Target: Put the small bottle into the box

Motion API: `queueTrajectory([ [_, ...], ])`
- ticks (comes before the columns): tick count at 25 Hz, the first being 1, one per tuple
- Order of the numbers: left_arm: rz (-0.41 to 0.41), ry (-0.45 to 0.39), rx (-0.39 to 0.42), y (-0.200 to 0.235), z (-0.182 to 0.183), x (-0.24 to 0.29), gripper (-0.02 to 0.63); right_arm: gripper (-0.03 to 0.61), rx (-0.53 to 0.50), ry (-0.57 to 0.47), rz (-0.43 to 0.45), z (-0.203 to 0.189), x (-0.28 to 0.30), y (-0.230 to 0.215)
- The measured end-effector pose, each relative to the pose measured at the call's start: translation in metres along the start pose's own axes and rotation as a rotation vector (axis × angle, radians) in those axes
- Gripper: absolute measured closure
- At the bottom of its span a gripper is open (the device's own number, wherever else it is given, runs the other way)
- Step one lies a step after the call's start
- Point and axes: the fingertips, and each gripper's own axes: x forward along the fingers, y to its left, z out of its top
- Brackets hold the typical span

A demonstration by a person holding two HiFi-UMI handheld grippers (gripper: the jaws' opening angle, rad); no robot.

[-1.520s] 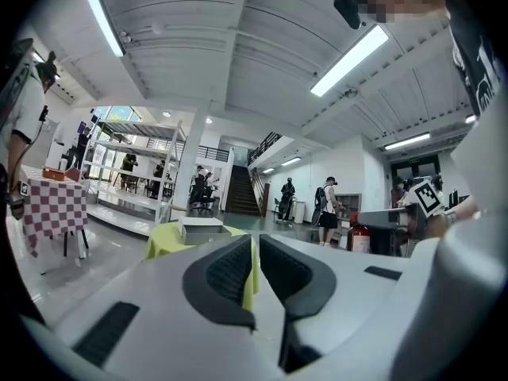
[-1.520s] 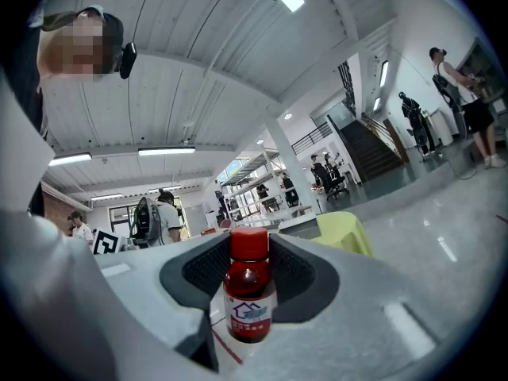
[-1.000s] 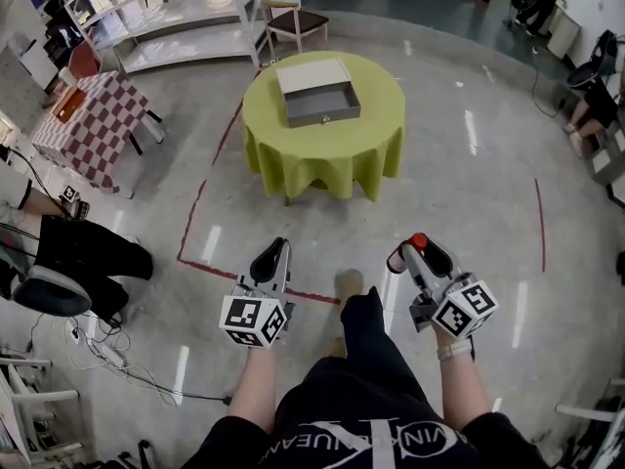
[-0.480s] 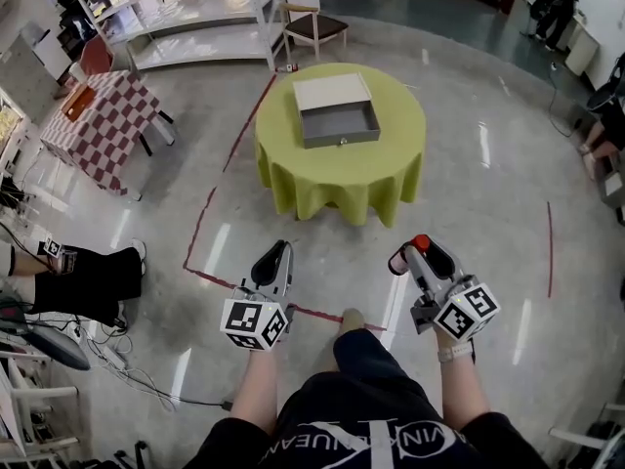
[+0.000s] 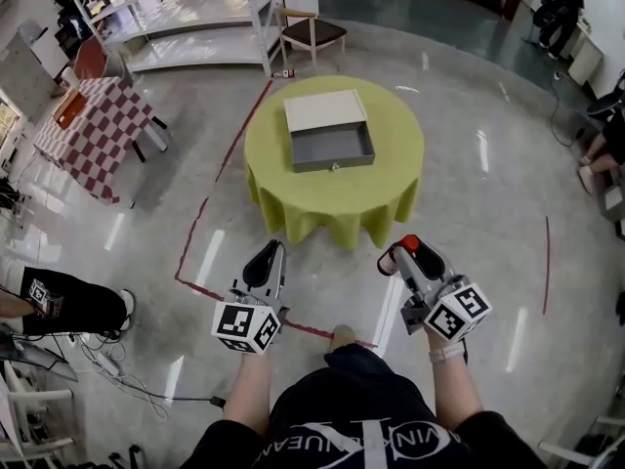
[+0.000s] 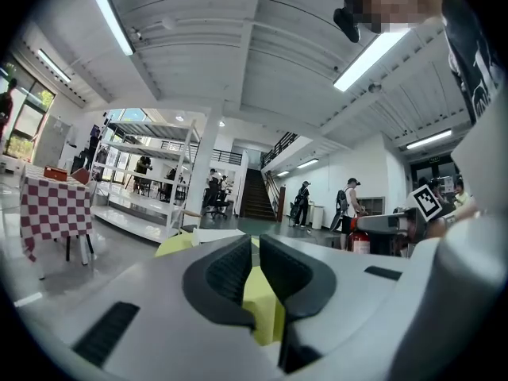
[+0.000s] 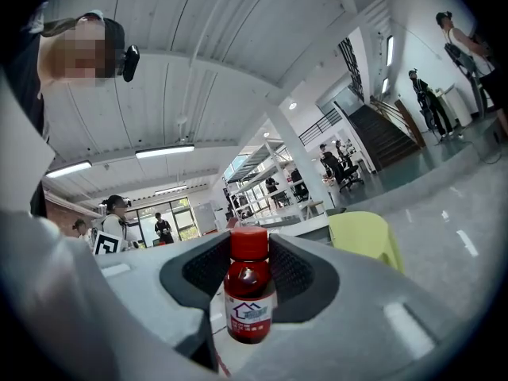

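A small dark-red bottle (image 7: 248, 290) with a red cap and a white label stands upright between the pads of my right gripper (image 7: 250, 254), which is shut on it. In the head view the right gripper (image 5: 402, 250) holds the bottle (image 5: 410, 243) over the floor, short of the table. The open grey box (image 5: 332, 147), its white lid (image 5: 322, 110) behind it, lies on the round table with a lime-green cloth (image 5: 337, 203). My left gripper (image 5: 272, 251) hangs level beside the right one. Its jaws (image 6: 254, 248) are shut with nothing between them.
A red tape line (image 5: 207, 206) runs across the glossy floor in front of the table. A red-checked table (image 5: 93, 130) stands at the left, white shelving (image 5: 186, 13) and a chair (image 5: 314, 32) behind. A seated person's leg (image 5: 63, 301) and cables (image 5: 107, 364) are at the lower left.
The round table has drawn nearer and sits lower in the head view. Both grippers keep their pose, with the bottle still in the right one.
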Motion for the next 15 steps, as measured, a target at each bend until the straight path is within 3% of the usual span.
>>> queueTrajectory([
  [15, 0.055, 0.031, -0.005, 0.017, -0.009, 0.045, 0.58, 0.428, 0.03, 0.037, 0.055, 0.003, 0.048, -0.045],
])
